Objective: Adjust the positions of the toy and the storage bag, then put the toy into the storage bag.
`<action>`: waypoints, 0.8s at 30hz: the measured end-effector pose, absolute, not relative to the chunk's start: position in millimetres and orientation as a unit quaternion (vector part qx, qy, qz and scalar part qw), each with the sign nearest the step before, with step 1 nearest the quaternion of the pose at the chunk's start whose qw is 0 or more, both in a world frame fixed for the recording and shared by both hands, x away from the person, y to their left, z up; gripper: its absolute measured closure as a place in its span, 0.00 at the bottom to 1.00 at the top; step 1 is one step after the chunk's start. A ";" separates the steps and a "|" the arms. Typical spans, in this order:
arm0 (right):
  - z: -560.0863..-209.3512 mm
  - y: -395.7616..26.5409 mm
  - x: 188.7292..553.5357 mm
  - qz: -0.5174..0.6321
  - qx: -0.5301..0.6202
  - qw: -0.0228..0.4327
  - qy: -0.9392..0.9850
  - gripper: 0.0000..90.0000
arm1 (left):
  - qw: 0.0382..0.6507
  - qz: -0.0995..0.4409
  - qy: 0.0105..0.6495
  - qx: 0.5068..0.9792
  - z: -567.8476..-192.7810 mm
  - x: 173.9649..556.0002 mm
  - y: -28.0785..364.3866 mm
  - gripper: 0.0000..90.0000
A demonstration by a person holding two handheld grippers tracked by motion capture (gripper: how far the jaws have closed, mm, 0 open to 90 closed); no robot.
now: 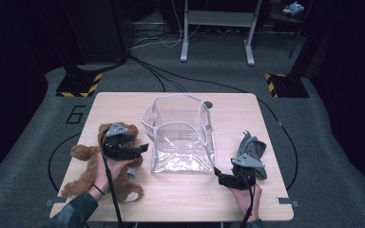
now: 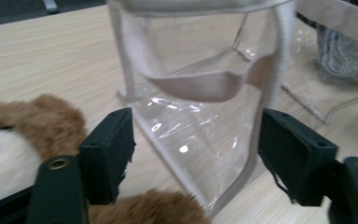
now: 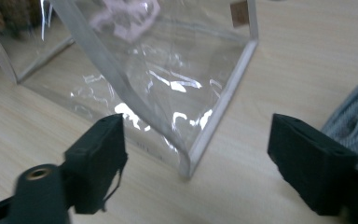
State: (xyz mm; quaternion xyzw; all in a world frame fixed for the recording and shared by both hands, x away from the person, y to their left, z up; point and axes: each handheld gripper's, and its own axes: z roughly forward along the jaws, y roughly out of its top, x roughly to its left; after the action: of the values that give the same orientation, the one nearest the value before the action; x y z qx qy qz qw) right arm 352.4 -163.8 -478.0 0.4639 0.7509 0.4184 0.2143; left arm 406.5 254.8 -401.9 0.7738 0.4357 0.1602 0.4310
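Note:
A clear plastic bag (image 1: 180, 133) with white trim stands open in the middle of the wooden table (image 1: 123, 104). A brown teddy bear (image 1: 83, 154) lies at the left, under my left hand. My left gripper (image 1: 144, 148) points right at the bag's left side with its jaws open. In the left gripper view the gripper (image 2: 198, 133) frames the bag's edge (image 2: 200, 93) without touching it, and the bear (image 2: 42, 116) is below. My right gripper (image 1: 220, 178) is open at the bag's near right corner. In the right gripper view that gripper (image 3: 200, 135) has the corner (image 3: 191, 158) between its jaws, unpressed.
A grey folded cloth (image 1: 254, 147) lies at the right of the table, beside my right hand, and shows as (image 3: 354, 121) by the right jaw. A small dark disc (image 1: 208, 104) sits behind the bag. Cables and a desk frame (image 1: 217, 28) are on the floor beyond the table.

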 end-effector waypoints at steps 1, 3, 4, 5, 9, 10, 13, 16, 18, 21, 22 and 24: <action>-481.4 -165.5 350.9 0.414 0.467 0.211 0.752 0.17 | 0.428 0.159 0.443 0.771 -401.3 406.6 257.9 0.22; -489.1 -167.9 348.8 0.403 0.467 0.207 0.759 0.16 | 0.427 0.165 0.454 0.765 -400.2 406.6 263.2 0.17; -492.9 -168.6 347.8 0.398 0.467 0.208 0.761 0.16 | 0.425 0.164 0.456 0.765 -399.3 406.8 266.0 0.16; -496.7 -169.5 347.4 0.395 0.464 0.210 0.764 0.15 | 0.422 0.167 0.461 0.763 -398.6 406.9 268.4 0.13; -510.3 -171.8 349.4 0.381 0.474 0.196 0.769 0.11 | 0.414 0.167 0.473 0.760 -396.8 410.1 277.1 0.00; -512.8 -171.9 349.9 0.379 0.475 0.196 0.769 0.10 | 0.421 0.168 0.476 0.754 -396.6 410.3 279.7 0.00; -518.6 -170.9 352.3 0.369 0.482 0.198 0.770 0.06 | 0.423 0.173 0.485 0.746 -395.7 411.4 286.4 0.00; -521.9 -170.8 353.3 0.368 0.482 0.196 0.771 0.06 | 0.429 0.176 0.487 0.740 -396.2 412.1 293.3 0.00; -523.0 -171.1 353.7 0.362 0.483 0.195 0.773 0.05 | 0.426 0.172 0.489 0.741 -396.2 412.8 296.7 0.00; -526.2 -171.6 354.8 0.350 0.475 0.201 0.782 0.05 | 0.402 0.186 0.497 0.746 -395.4 414.3 297.6 0.00; -527.9 -170.8 354.8 0.345 0.475 0.204 0.783 0.05 | 0.404 0.191 0.496 0.745 -395.4 413.6 298.4 0.00; -529.5 -169.5 356.0 0.333 0.470 0.210 0.790 0.03 | 0.403 0.194 0.499 0.742 -395.7 415.4 301.5 0.00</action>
State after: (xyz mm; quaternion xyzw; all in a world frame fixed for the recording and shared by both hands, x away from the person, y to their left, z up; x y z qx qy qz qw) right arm 356.0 -169.5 -529.5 0.4696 0.7902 0.3331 0.2101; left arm 415.4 301.5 -395.7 0.7425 0.4985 0.1944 0.4030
